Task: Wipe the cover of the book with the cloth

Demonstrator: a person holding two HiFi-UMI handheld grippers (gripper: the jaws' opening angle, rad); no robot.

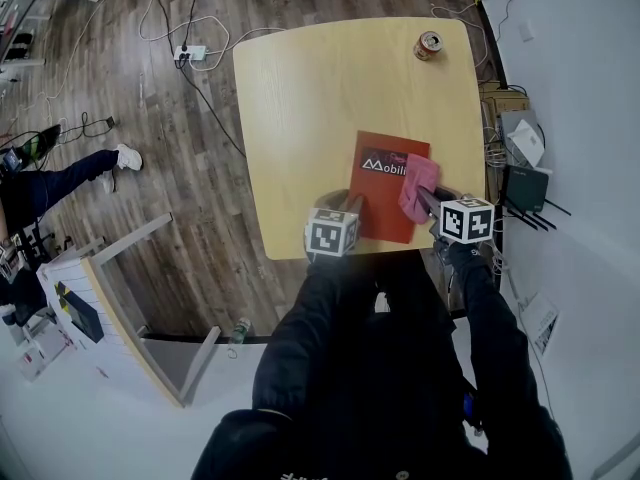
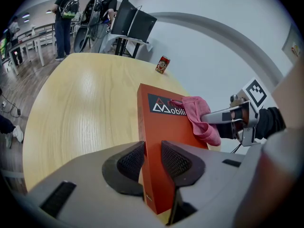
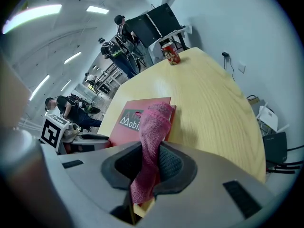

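Observation:
An orange-red book [image 1: 385, 183] with a dark label lies near the front edge of the wooden table [image 1: 300, 98]. My left gripper [image 1: 348, 208] is shut on the book [image 2: 164, 141] at its near left edge, its jaws clamping the cover. A pink cloth [image 1: 417, 186] rests on the book's right side, and my right gripper [image 1: 428, 203] is shut on it. In the right gripper view the cloth [image 3: 151, 141] hangs between the jaws and drapes onto the book [image 3: 133, 120]. The left gripper view shows the cloth [image 2: 199, 118] on the cover beside the label.
A red drink can [image 1: 428, 45] stands at the table's far right corner. Cables and a power strip [image 1: 190, 53] lie on the floor to the left. Boxes and devices [image 1: 520, 168] sit by the wall at right. People stand far off [image 2: 66, 13].

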